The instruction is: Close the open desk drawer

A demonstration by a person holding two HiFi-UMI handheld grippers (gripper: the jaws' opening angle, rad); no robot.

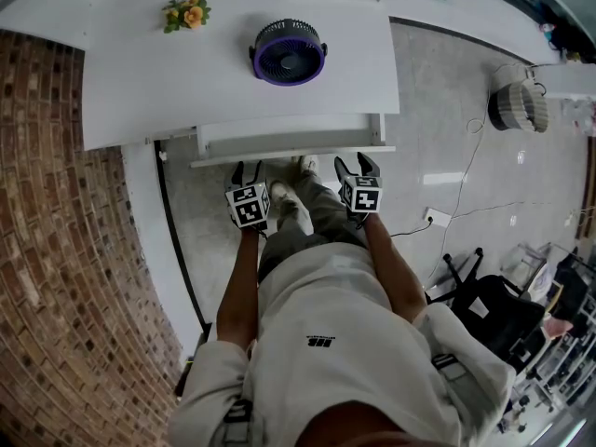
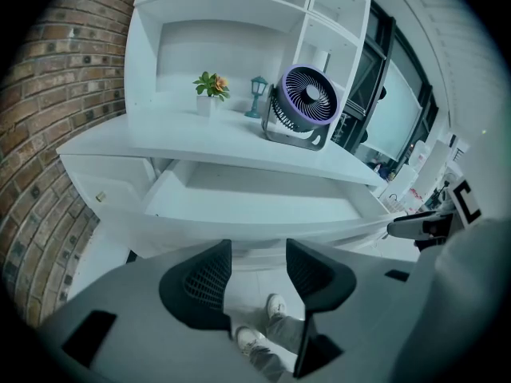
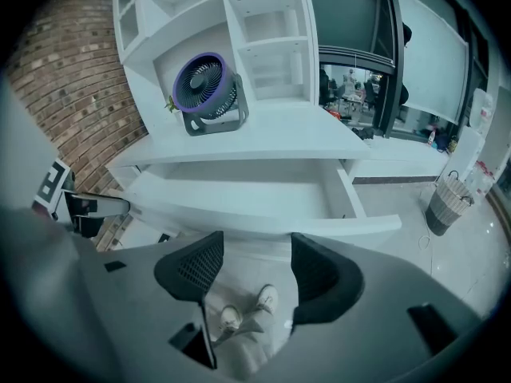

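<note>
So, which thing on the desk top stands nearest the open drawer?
The purple fan: it stands near the front edge above the drawer; the flowers and the small blue lantern stand further back.

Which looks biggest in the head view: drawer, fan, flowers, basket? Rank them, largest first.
1. drawer, widest by far.
2. fan.
3. basket, nearly fan-sized; it stands lower, farther from the camera, so this rank is unsure.
4. flowers.

top: off-white sweatshirt [image 1: 326,291], small dark logo [image 1: 320,342]
legs: grey trousers [image 1: 312,220]
feet: white shoes [image 1: 279,192]
tools: left gripper [image 1: 248,168], right gripper [image 1: 356,161], black jaws, black-and-white marker cubes [image 1: 248,205]
</note>
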